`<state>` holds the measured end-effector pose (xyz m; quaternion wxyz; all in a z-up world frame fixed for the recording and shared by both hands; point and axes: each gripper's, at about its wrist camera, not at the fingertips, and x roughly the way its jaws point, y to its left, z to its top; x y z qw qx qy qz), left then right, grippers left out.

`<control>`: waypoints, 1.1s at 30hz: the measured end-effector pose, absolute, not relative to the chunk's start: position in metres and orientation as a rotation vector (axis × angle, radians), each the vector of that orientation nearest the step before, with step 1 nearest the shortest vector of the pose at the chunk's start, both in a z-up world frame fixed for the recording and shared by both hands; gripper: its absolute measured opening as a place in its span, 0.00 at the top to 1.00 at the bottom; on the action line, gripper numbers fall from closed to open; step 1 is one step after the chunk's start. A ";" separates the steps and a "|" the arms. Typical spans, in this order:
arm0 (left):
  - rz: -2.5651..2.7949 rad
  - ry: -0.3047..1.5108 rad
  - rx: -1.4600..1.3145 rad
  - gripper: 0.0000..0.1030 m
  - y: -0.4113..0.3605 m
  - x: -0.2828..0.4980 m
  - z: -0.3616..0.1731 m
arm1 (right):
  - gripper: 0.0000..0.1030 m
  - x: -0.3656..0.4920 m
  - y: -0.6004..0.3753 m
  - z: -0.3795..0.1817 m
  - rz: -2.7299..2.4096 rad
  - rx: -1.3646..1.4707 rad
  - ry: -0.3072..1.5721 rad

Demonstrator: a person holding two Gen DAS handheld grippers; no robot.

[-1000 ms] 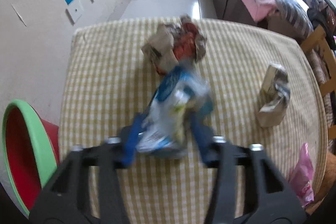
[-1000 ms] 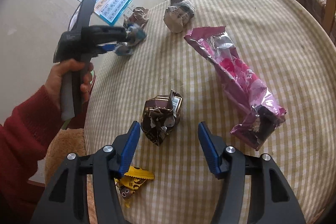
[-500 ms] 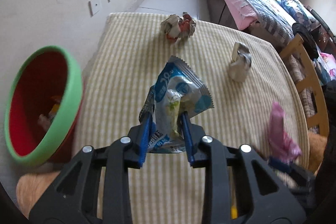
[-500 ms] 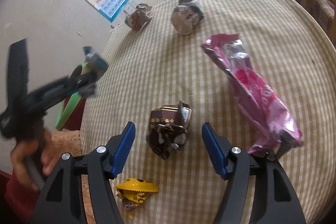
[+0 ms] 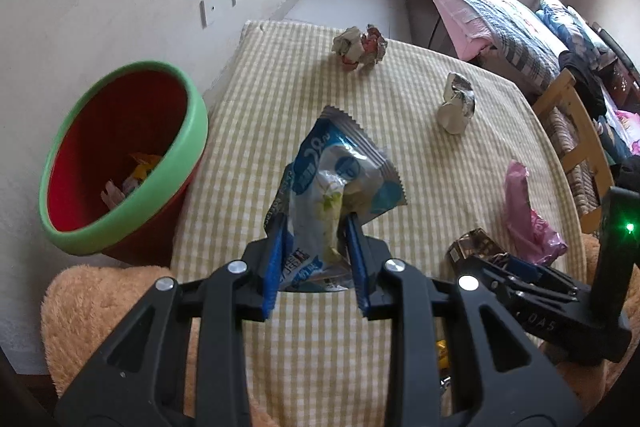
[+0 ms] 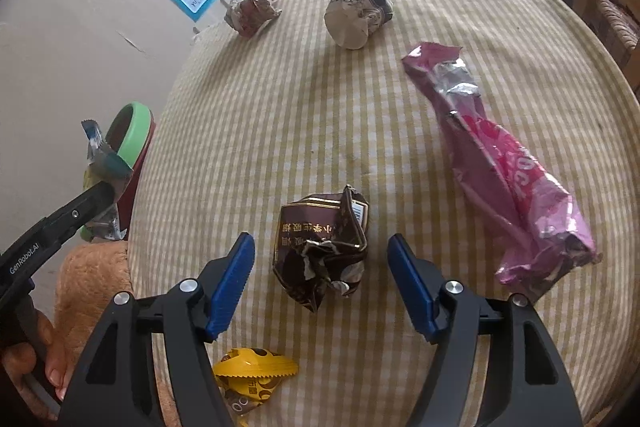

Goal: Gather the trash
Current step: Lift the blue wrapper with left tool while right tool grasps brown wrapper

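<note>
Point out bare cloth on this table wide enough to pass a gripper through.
Widest bare stretch: left-centre tablecloth, bordered by the red crumpled wrapper, brown wrapper and pink wrapper. Crowded near edge: right gripper straddles the brown wrapper, yellow wrapper just below.

Two grippers showing, left gripper (image 5: 316, 259) and right gripper (image 6: 320, 283), six wrappers (image 6: 322, 247) lying or held, one bin (image 5: 120, 155) standing, one table (image 6: 280, 107) bearing trash.

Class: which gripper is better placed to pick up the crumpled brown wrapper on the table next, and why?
Right. The right gripper is open with its fingers either side of the brown wrapper, while the left gripper is shut on the blue wrapper.
</note>
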<state>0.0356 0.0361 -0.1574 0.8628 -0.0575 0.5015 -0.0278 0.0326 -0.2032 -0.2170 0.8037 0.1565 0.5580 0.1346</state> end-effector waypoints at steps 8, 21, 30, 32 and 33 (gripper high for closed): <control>-0.103 1.176 -0.107 0.53 0.029 0.037 -0.192 | 0.35 0.031 -0.205 -0.212 0.264 0.294 1.181; -0.127 1.267 -0.108 0.46 0.022 0.043 -0.216 | 0.35 0.031 -0.200 -0.216 0.278 0.282 1.190; -0.143 1.240 -0.110 0.72 0.021 0.040 -0.216 | 0.54 0.030 -0.195 -0.219 0.308 0.287 1.188; -0.134 1.223 -0.103 0.74 0.021 0.038 -0.213 | 0.54 0.028 -0.196 -0.213 0.305 0.286 1.168; -0.131 1.217 -0.107 0.74 0.022 0.038 -0.211 | 0.54 0.027 -0.197 -0.209 0.308 0.294 1.159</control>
